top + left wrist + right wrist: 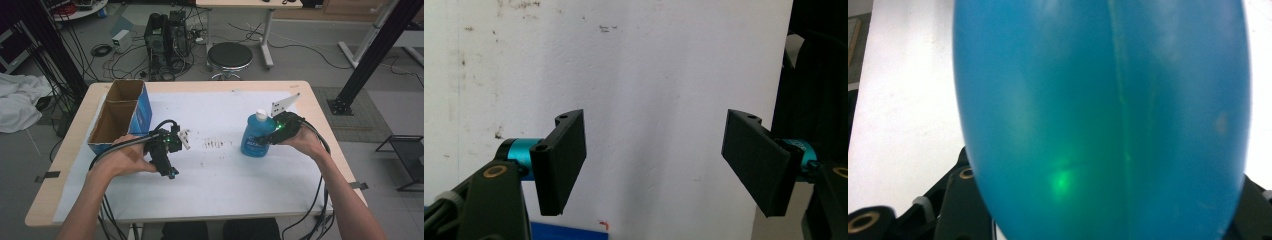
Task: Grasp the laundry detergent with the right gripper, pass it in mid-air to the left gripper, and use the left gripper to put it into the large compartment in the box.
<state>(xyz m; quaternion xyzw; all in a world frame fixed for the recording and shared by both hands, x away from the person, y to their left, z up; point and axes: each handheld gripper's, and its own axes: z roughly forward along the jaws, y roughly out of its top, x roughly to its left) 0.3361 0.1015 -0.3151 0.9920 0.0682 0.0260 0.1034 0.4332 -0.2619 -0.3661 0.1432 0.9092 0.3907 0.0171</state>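
Note:
A translucent blue bottle [254, 136] with a white cap stands upright on the white sheet at the right of the table. My right gripper [266, 136] reaches it from the right and is shut on its body. In the right gripper view the bottle [1103, 115] bulges up close between the black jaw mounts. My left gripper [169, 171] hovers over the sheet left of centre and points down. Its two black pads stand wide apart, and my left gripper [654, 165] is open with nothing but white sheet between them.
An open cardboard box [120, 117] with a blue side stands at the table's left rear. A white sheet [225, 170] covers most of the wooden table, with dark smudges [215, 144] at its middle. A black stool [230, 56] stands beyond the far edge.

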